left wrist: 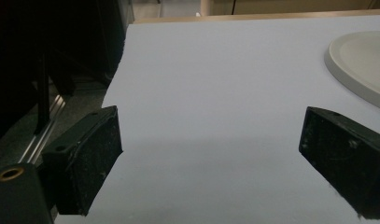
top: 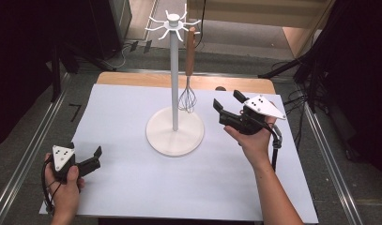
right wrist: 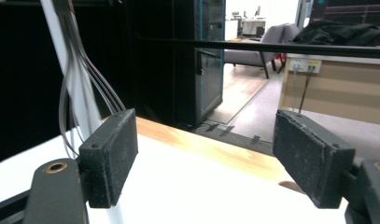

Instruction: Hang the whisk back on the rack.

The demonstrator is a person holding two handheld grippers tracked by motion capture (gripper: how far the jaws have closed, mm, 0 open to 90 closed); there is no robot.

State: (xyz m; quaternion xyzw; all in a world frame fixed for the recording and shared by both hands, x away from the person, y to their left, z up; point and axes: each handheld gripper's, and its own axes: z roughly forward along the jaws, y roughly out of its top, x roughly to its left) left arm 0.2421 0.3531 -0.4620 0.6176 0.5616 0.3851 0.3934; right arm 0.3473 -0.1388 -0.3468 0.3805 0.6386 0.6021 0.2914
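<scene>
Wooden-handled wire whisk [top: 189,79]: hanging near counter's far edge; likely light, springy wires, so grip handle. Both hand-held grippers, left [top: 97,152] and right [top: 227,101], standing apart, empty.

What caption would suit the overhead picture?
A whisk hangs from a white hook stand while the open right gripper and left gripper wait empty alongside.

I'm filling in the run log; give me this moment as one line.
whisk: hanging on stand | right gripper: open, empty, beside whisk | left gripper: open, empty, over white sheet
</scene>
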